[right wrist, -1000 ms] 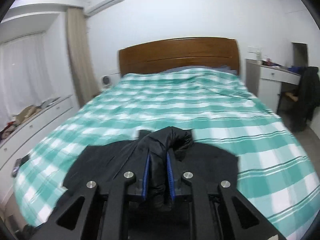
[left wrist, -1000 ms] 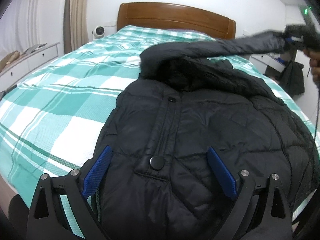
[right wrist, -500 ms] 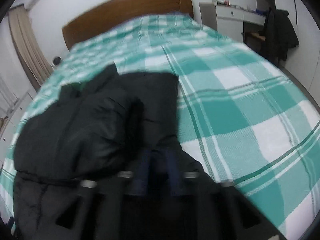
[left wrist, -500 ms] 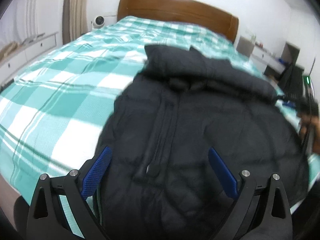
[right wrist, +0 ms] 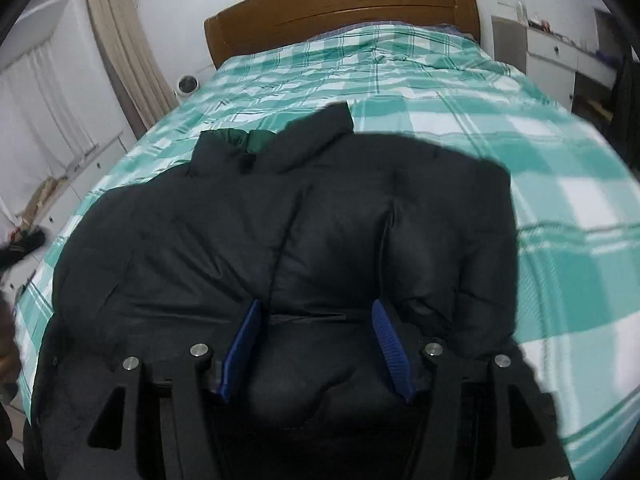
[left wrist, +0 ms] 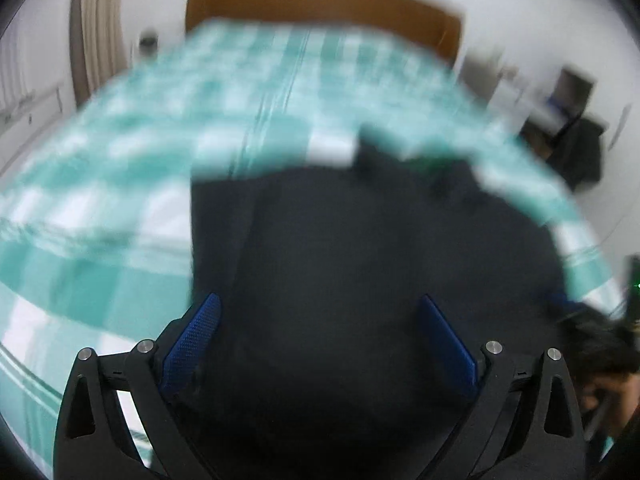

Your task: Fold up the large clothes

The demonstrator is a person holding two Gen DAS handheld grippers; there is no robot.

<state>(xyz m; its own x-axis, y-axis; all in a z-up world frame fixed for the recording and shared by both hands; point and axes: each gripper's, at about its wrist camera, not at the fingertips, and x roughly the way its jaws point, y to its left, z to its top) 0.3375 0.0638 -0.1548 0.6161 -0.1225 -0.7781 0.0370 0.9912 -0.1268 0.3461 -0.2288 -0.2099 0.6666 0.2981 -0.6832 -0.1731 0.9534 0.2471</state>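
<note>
A large black puffer jacket [right wrist: 304, 240] lies spread on the green-and-white checked bed [right wrist: 460, 92], collar toward the headboard, with a sleeve folded in over its right side. My right gripper [right wrist: 316, 340] is open just above the jacket's lower part, blue pads apart and holding nothing. In the blurred left wrist view the jacket [left wrist: 360, 260] fills the middle, and my left gripper [left wrist: 320, 336] is wide open over it, empty.
A wooden headboard [right wrist: 340, 4] stands at the far end. A white dresser [right wrist: 560, 52] and a dark garment on a chair [left wrist: 580, 152] are to the right. Low white drawers [right wrist: 48, 184] and curtains line the left wall.
My right gripper let go of the sleeve it held and opened; the sleeve now lies folded over the jacket. My left gripper moved quickly, staying open, and its view is blurred.
</note>
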